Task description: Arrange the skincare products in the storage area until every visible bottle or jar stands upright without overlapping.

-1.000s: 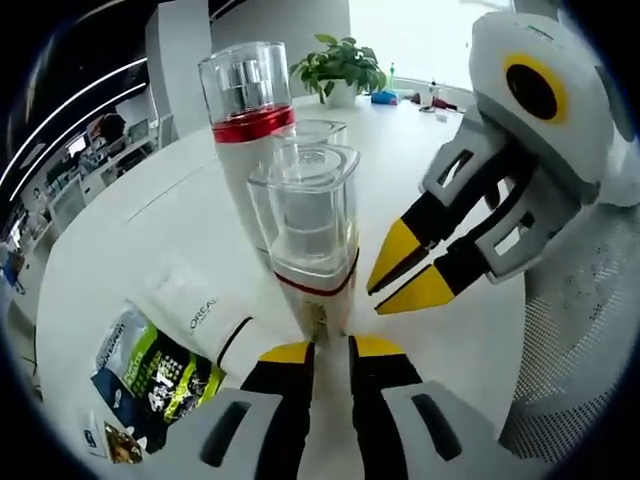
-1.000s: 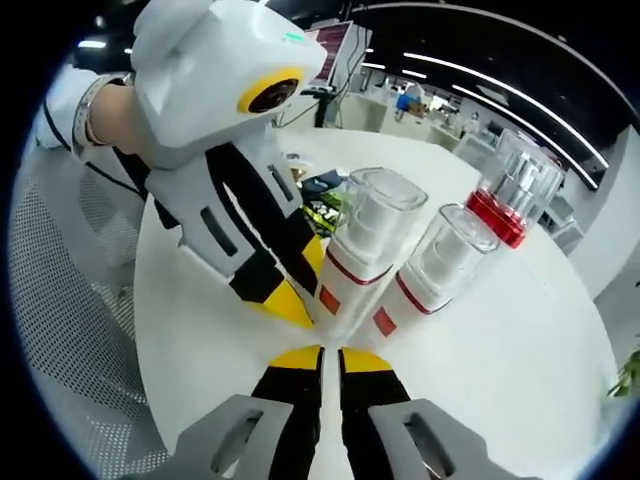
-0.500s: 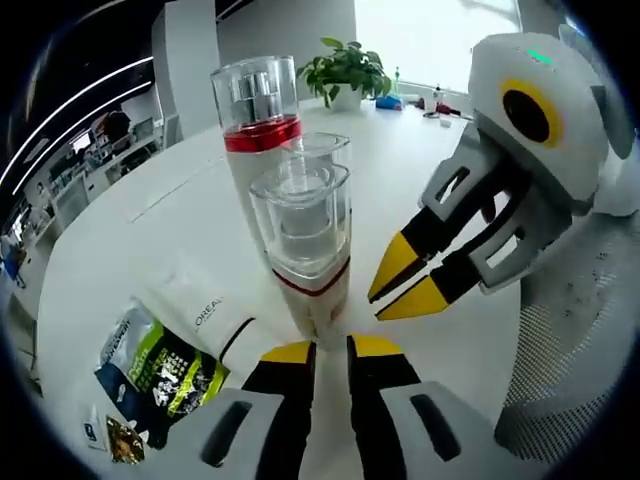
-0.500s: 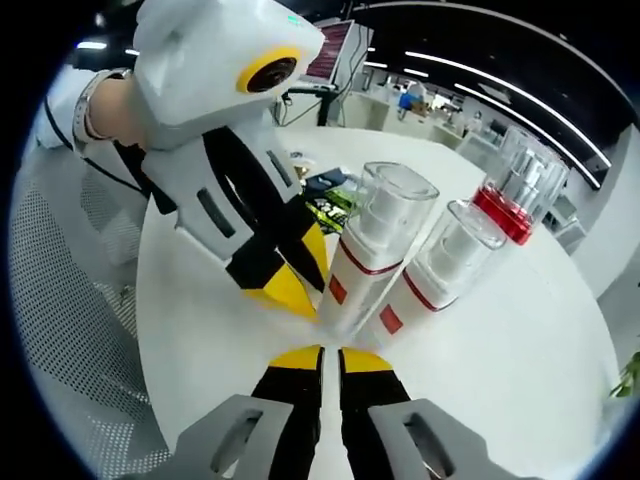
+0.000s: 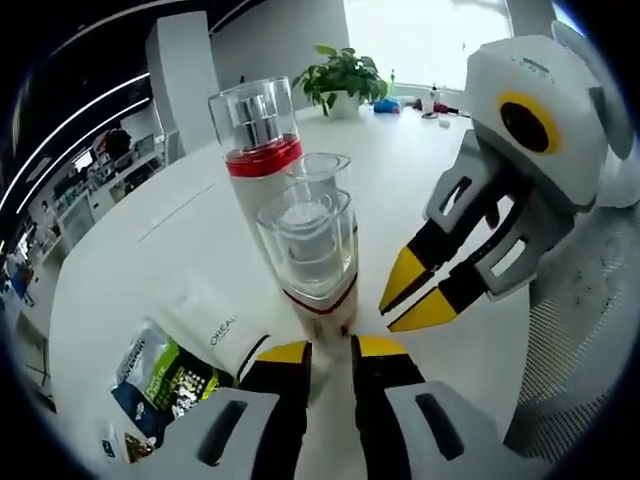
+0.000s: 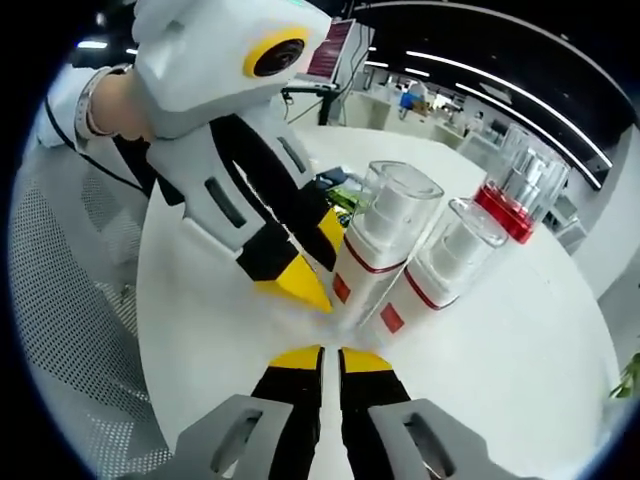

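Clear-capped pump bottles stand upright in a tight cluster on a white round table (image 5: 150, 215), at the centre of both views. In the left gripper view, the nearest bottle (image 5: 315, 260), white with a thin red band, rises at centre frame just above the left gripper (image 5: 331, 348), whose yellow-tipped jaws show a narrow gap and grip nothing. A second clear-capped bottle (image 5: 318, 172) peeks out directly behind it, and a taller bottle with a broad red collar (image 5: 258, 150) stands just beside them, toward the upper left.

The right gripper view shows the same three in a row running from centre to upper right: nearest bottle (image 6: 378, 245), second bottle (image 6: 445, 262), red-collared bottle (image 6: 520, 195), each apart from its neighbour or barely touching. The right gripper (image 6: 321, 356), at bottom centre, has its jaws almost together and holds nothing.

Lying flat at the lower left of the left gripper view are a white L'Oréal tube (image 5: 212, 325) and, beside it, a green-and-blue sachet (image 5: 160, 385); the right gripper view catches just a sliver of the sachet (image 6: 340, 198) behind the other gripper. A potted plant (image 5: 345, 72) sits at the far table edge, upper centre of the left gripper view.
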### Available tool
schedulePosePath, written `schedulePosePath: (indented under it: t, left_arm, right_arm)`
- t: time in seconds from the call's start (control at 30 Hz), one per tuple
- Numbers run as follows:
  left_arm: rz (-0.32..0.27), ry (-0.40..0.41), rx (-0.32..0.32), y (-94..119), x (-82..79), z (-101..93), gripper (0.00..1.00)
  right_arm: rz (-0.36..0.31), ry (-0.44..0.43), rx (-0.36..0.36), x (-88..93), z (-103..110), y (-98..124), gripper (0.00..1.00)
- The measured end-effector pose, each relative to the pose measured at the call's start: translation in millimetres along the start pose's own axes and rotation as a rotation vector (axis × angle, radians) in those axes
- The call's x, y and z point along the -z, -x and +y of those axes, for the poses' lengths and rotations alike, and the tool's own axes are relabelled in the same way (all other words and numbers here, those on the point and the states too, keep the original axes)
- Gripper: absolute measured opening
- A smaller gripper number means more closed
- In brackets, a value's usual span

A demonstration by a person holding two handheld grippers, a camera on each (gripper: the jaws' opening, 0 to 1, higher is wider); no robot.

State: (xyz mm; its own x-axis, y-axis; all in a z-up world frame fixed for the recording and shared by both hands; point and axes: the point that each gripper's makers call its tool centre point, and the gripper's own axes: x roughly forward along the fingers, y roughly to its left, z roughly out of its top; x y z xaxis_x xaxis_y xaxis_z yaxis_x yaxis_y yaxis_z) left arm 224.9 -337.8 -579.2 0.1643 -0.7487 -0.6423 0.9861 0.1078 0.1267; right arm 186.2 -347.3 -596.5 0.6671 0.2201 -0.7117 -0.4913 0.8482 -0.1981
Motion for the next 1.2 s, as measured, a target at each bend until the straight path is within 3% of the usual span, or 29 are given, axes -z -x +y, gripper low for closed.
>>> schedulePosePath:
  t: [1.07, 1.2]
  left_arm:
    - [0.010, 0.001, 0.012, -14.3, -0.6, 6.2, 0.18]
    - [0.000, -0.008, 0.010, -13.0, -1.9, 7.3, 0.23]
  right_arm:
    - [0.007, 0.003, -0.002, 1.7, -1.3, -0.2, 0.00]
    - [0.007, 0.004, -0.005, 1.8, -0.4, -0.4, 0.00]
